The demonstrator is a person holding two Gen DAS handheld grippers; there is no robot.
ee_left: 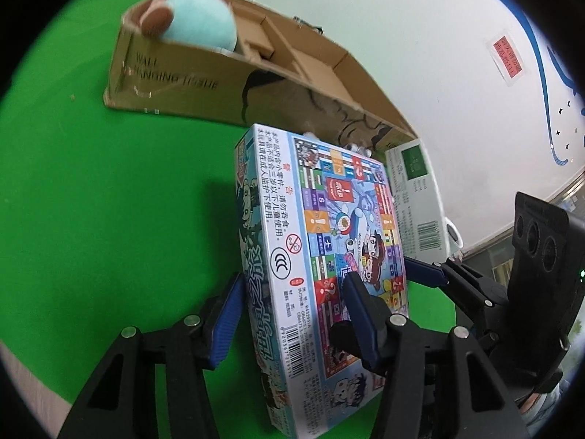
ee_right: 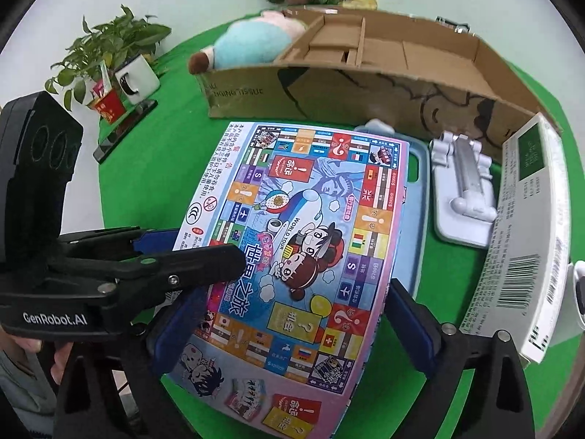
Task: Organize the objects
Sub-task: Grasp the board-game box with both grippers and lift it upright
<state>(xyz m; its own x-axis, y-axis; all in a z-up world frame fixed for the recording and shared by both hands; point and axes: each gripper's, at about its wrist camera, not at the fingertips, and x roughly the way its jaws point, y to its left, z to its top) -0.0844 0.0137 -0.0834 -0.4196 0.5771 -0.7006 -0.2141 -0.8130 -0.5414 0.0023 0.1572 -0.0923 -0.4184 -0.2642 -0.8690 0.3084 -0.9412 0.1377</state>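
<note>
The green surface (ee_right: pixel 139 190) carries everything. At its far side lies a long cardboard box (ee_right: pixel 365 84) with dividers; a plush toy (ee_right: pixel 248 42) fills one end compartment and the rest appear empty. Nearer is the colourful game box (ee_right: pixel 299 241), tilted up on one long edge, its long axis running away from both cameras toward the cardboard box. A white carton (ee_right: pixel 526 219) stands just to its right, with a white stand (ee_right: pixel 464 190) and a blue phone case (ee_right: pixel 418 183) lying between and partly behind.

The left tool (ee_left: pixel 292 325) has its jaws on either side of the game box's thickness at the near end; the inner pad looks pressed on the printed face, but whether the outer pad touches the side is uncertain, so a firm grip cannot be confirmed. The right tool (ee_right: pixel 292 325) straddles the box's full width, released, its pads standing clear of both edges.

The left tool seems nearer to control; carrying the box forward along its long axis would reach the empty compartments.
</note>
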